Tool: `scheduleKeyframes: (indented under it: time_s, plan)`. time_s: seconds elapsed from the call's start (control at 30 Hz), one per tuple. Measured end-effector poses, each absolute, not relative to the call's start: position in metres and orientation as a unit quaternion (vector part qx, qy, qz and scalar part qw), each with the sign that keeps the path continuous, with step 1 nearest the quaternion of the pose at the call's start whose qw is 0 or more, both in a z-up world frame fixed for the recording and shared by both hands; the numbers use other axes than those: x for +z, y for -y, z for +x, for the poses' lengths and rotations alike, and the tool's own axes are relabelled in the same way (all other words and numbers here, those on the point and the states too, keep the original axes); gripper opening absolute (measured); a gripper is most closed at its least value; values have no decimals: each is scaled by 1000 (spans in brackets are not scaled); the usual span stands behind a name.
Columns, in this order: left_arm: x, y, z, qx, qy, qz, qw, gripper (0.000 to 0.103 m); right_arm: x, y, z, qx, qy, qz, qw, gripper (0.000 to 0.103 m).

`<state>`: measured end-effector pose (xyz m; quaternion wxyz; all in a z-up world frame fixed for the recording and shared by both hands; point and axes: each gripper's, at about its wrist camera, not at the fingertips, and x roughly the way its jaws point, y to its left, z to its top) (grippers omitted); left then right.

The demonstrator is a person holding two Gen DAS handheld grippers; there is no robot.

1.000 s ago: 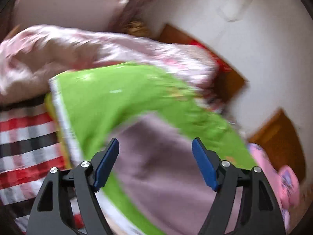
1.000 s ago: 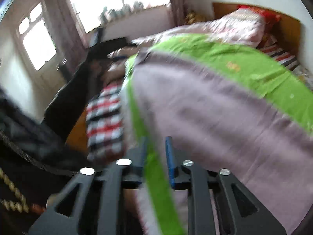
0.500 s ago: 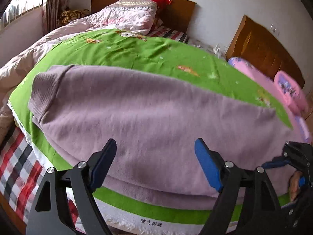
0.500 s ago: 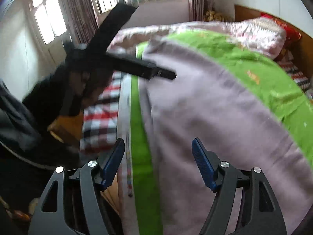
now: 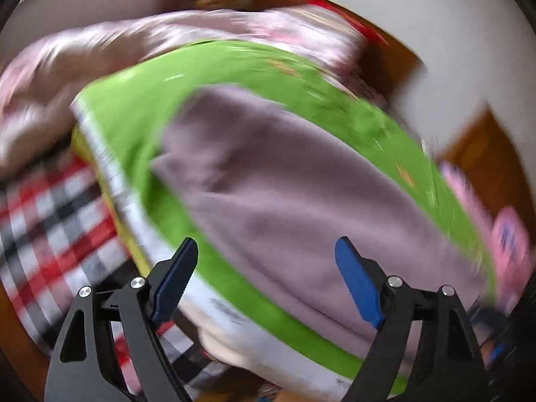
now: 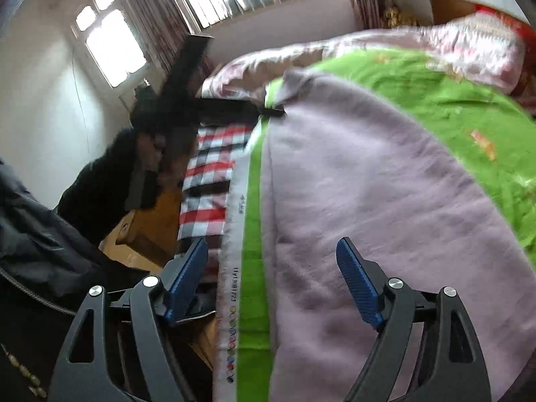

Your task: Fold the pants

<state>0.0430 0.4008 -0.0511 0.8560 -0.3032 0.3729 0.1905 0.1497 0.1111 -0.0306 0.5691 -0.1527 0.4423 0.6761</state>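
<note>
The left gripper (image 5: 266,276), a black two-finger tool with blue pads, stands wide with nothing between its pads. It hovers over the near edge of the mauve fleece pants (image 5: 284,184). The left wrist view is heavily smeared, so its distance from the cloth cannot be told. In the right wrist view its tip (image 6: 268,111) shows at the far end of the pants, where the ribbed end lies slightly bunched; contact there cannot be confirmed.

The pants lie spread flat, lengthwise along the near side of the bed, on a bright green printed sheet (image 6: 418,100). To the left of the sheet's white selvedge a red, black and white checked cloth (image 6: 207,181) hangs over the bed edge. A pink quilted cover (image 6: 452,43) is piled behind.

The right gripper (image 6: 271,278), of the same build, has just been opening and now stands wide. The sheet border and the near end of the pants lie below the gap between its pads, not pressed by them.

Probable faults from this state:
- Sheet pinched together with the pants: the pants' edge lies just beside the selvedge, so a low or outward bite would lift both.
- Single layer caught: a shallow bite would separate the layers and skew the fold.
- Uneven lift: the bunched far end could drag and leave a crooked crease.
</note>
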Motion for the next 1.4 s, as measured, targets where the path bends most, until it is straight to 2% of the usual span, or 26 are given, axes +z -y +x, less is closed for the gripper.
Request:
scheduleKeyframes:
  time_s: [0.03, 0.13, 0.27, 0.4, 0.5, 0.63, 0.8, 0.87, 0.9, 0.93, 1.0, 1.13, 1.27, 1.3, 1.37, 1.4]
  plan:
    - [-54, -414, 36, 203, -368, -327, 847, 84, -39, -115, 139, 692, -441, -169, 546, 87]
    - [-57, -440, 19, 212, -341, -370, 838, 83, -32, -125, 131, 718, -428, -198, 512, 86]
    - [-52, -461, 21, 194, -291, -393, 851, 82, 1, -160, 174, 712, -371, -196, 564, 86]
    - [-60, -478, 47, 198, -278, -403, 849, 68, 12, -224, 238, 687, -345, -181, 613, 84]
    - [-67, -483, 58, 201, -276, -411, 845, 47, 3, -280, 281, 673, -360, -172, 622, 71]
    - [-76, -483, 61, 198, -281, -415, 842, 42, -24, -345, 303, 673, -389, -189, 600, 58]
    - [-77, -481, 66, 194, -293, -394, 849, 33, -37, -361, 286, 683, -391, -219, 577, 45]
    - [-74, -477, 69, 200, -296, -374, 856, 26, -31, -354, 279, 680, -371, -230, 589, 31]
    - [-72, -475, 70, 206, -296, -365, 858, 21, -26, -350, 275, 678, -356, -238, 597, 13]
    - [-68, -471, 71, 217, -295, -349, 862, 13, -20, -345, 271, 679, -345, -240, 602, 11]
    - [-56, -464, 69, 226, -283, -326, 873, 9, -7, -338, 262, 679, -317, -244, 616, 10]
    - [-38, -454, 67, 221, -261, -289, 894, 9, 21, -319, 259, 667, -270, -225, 657, 10]
    - [-63, -470, 73, 251, -317, -312, 860, 10, -21, -346, 269, 637, -341, -259, 641, 11]
    - [-72, -475, 75, 248, -333, -322, 851, 16, -31, -351, 272, 630, -354, -265, 638, 11]
    - [-81, -481, 72, 238, -333, -332, 850, 21, -36, -350, 282, 627, -367, -239, 644, 12]
    - [-78, -482, 68, 243, -324, -337, 850, 35, -33, -347, 287, 624, -375, -223, 648, 15]
